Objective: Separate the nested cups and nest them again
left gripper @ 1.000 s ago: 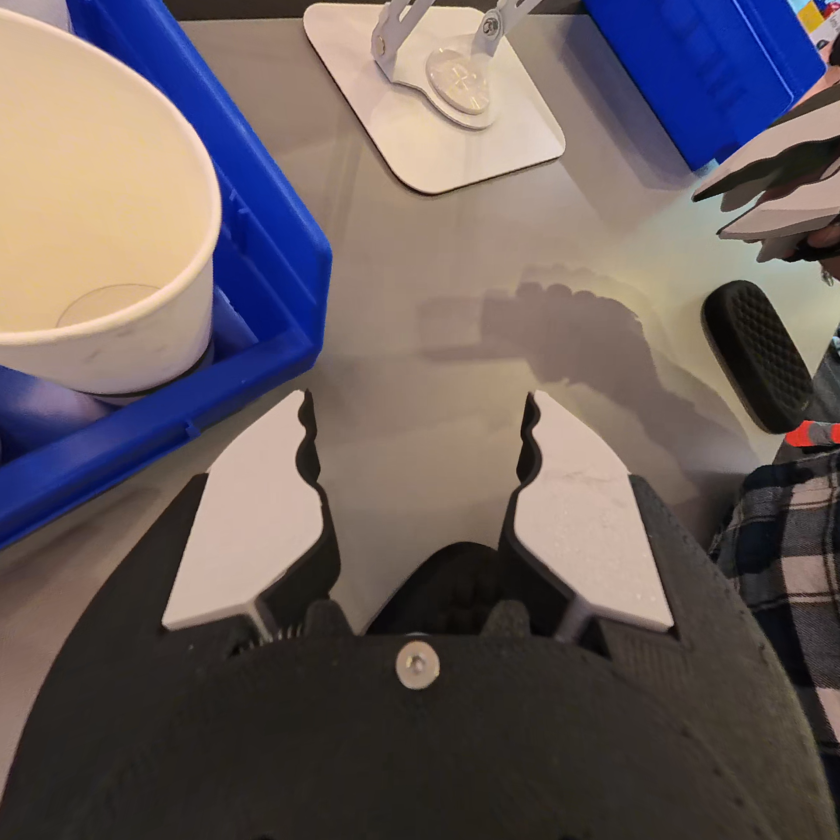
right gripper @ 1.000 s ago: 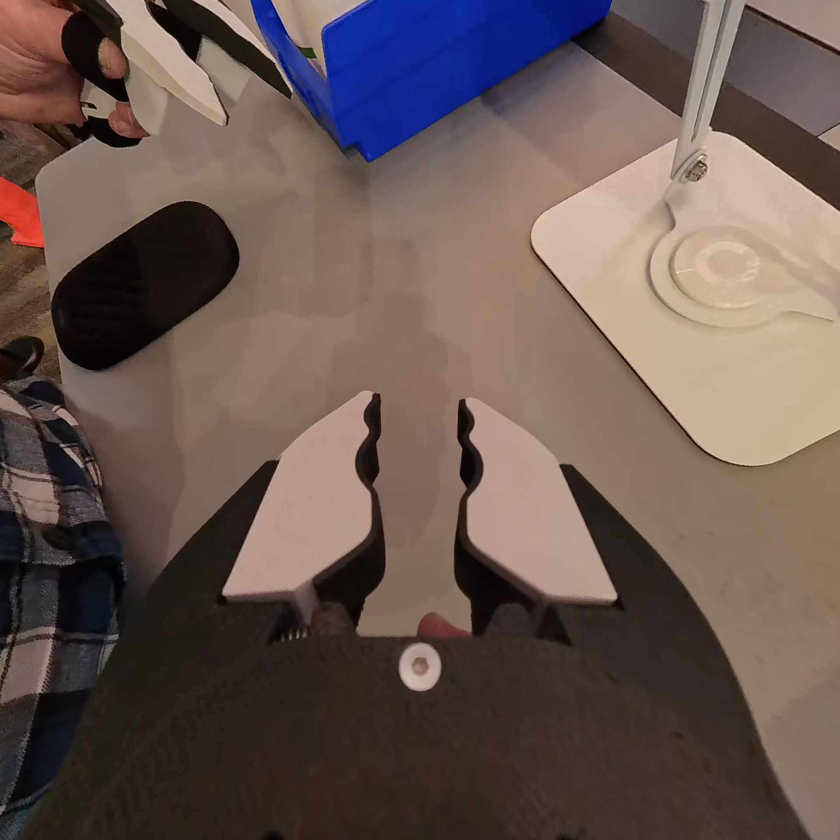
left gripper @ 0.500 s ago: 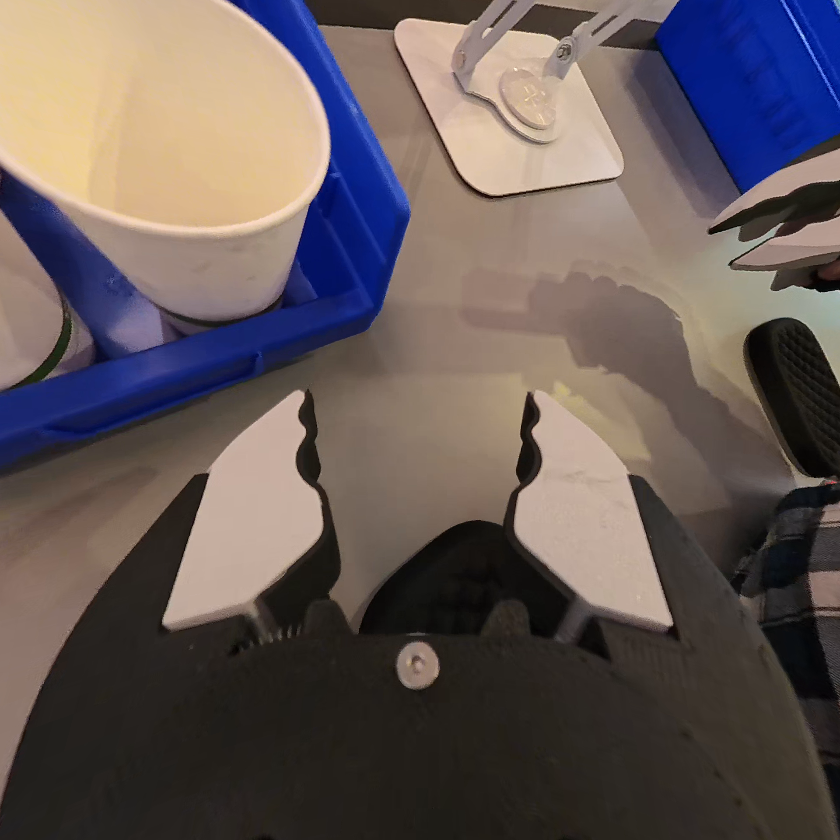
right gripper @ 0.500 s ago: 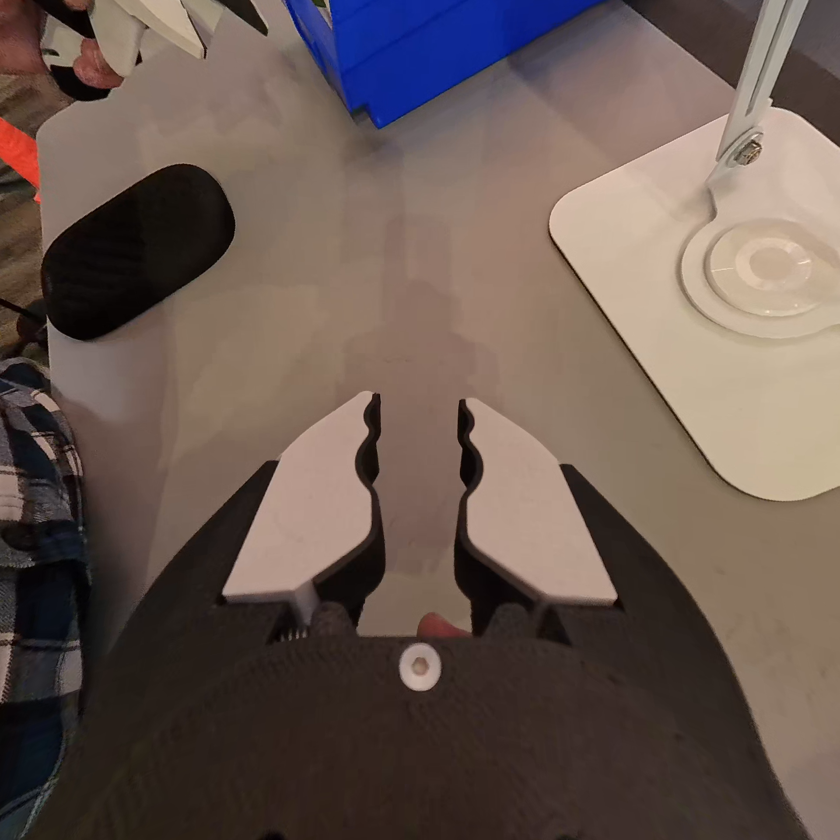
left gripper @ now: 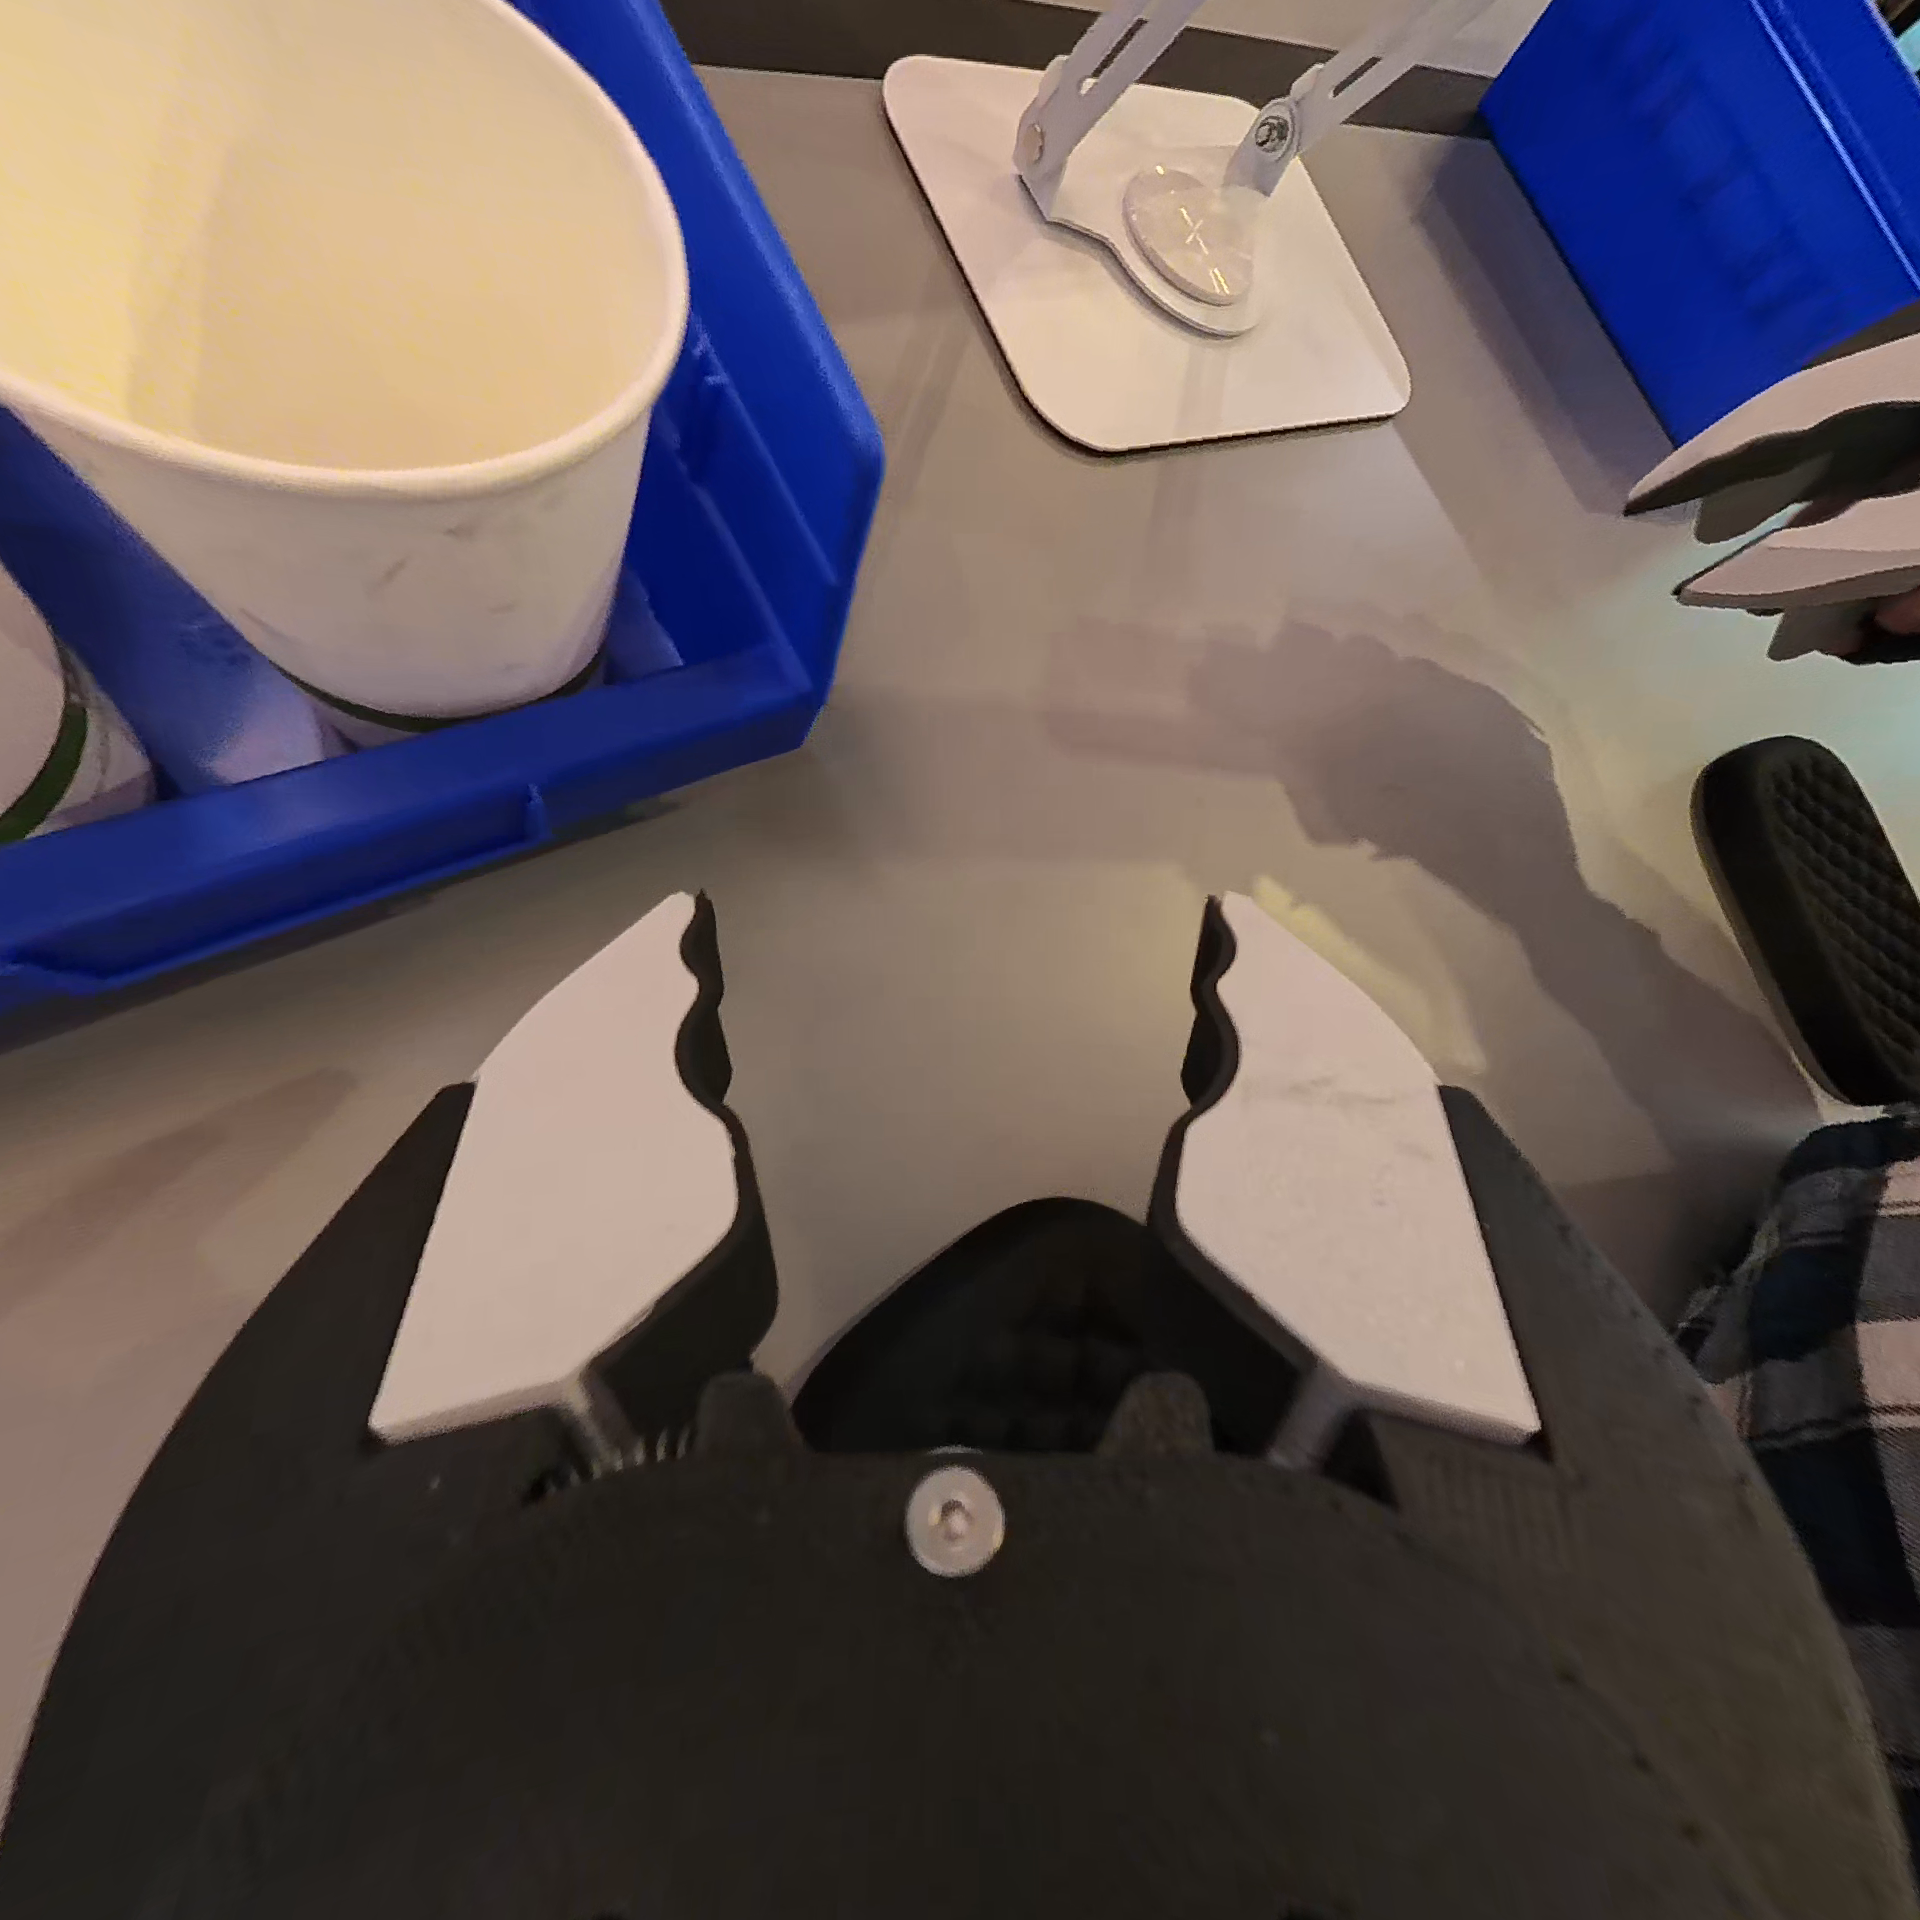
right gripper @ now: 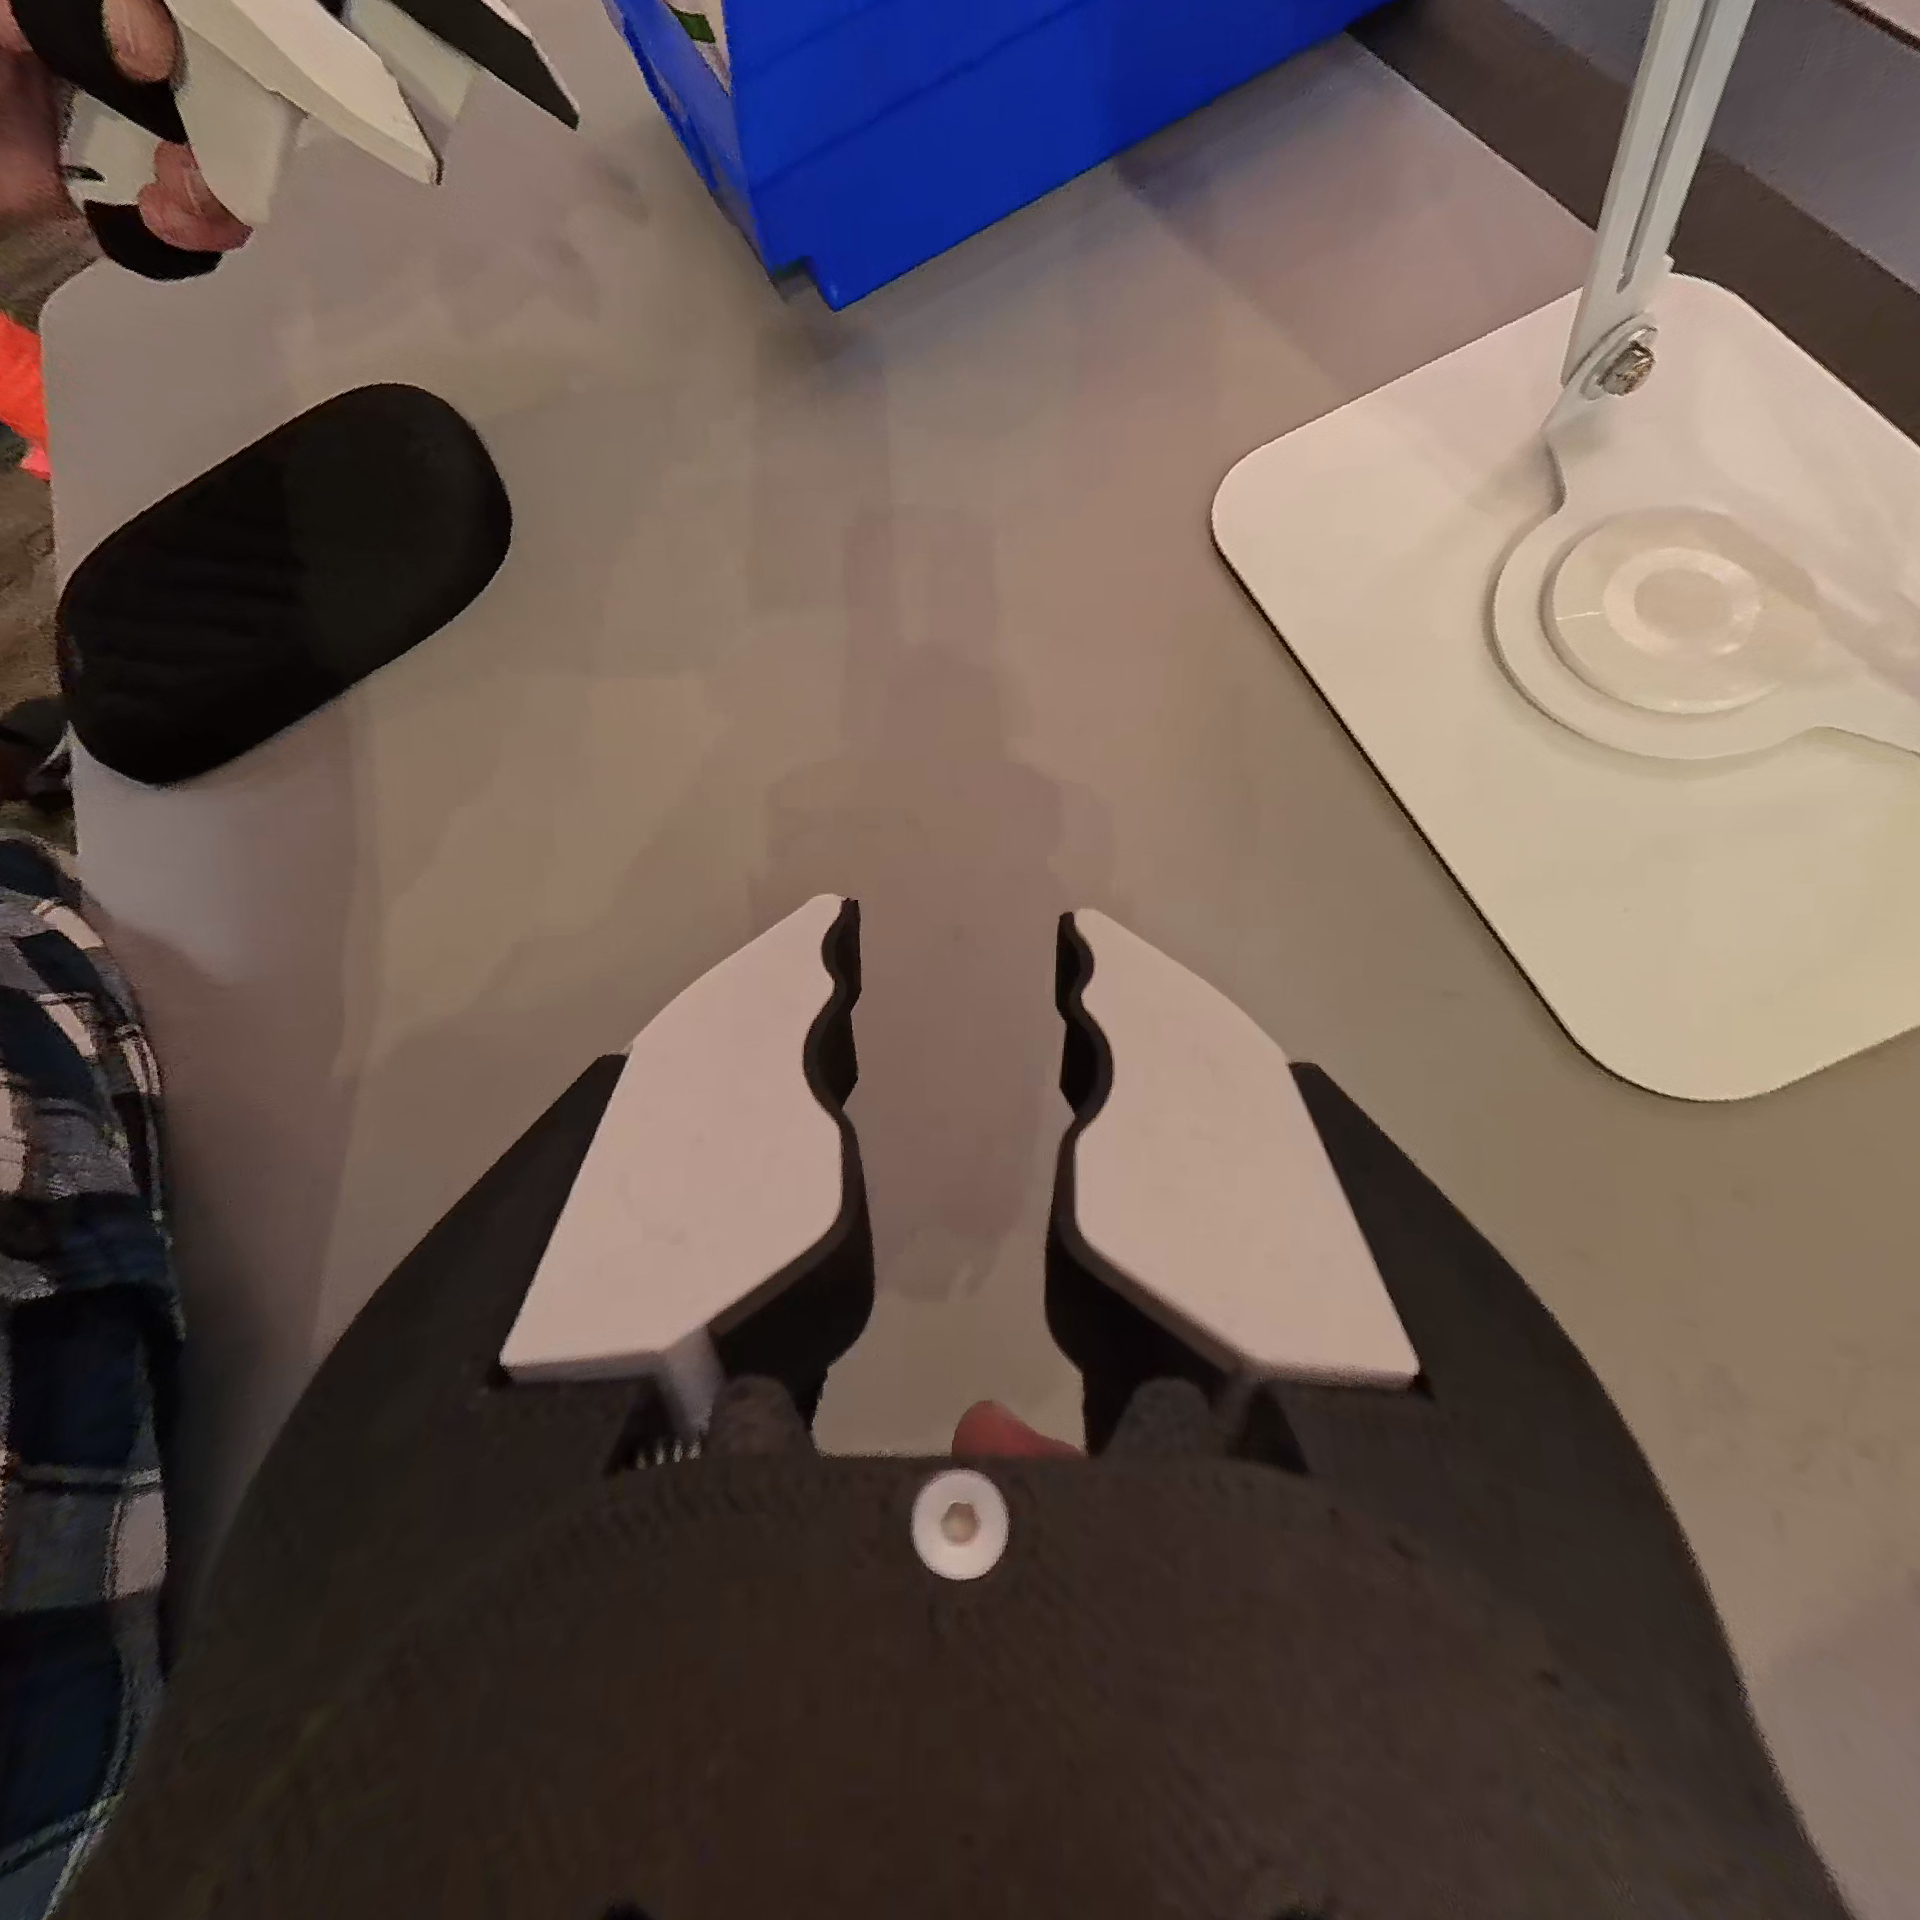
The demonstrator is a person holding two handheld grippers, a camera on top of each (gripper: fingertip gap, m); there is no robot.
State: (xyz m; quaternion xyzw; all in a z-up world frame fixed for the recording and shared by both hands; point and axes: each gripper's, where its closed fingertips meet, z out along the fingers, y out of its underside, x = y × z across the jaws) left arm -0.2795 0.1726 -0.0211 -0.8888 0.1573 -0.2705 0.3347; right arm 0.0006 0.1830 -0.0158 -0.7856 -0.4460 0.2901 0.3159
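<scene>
Both claws hung over the grey table (left gripper: 966, 727) with nothing between their fingers. The left gripper (left gripper: 956, 914) was spread wide, the right gripper (right gripper: 956, 920) parted more narrowly. The white paper cups (left gripper: 343, 343) stood nested and tilted inside the blue bin (left gripper: 416, 821), ahead and to the left of the left gripper. A white stand base (right gripper: 1621, 727) lay to the right.

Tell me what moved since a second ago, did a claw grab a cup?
No grab. The left gripper backed away from the paper cup in the blue bin, so more of both shows. The right gripper shifted slightly over the grey table. Both jaws stayed open and empty.
</scene>
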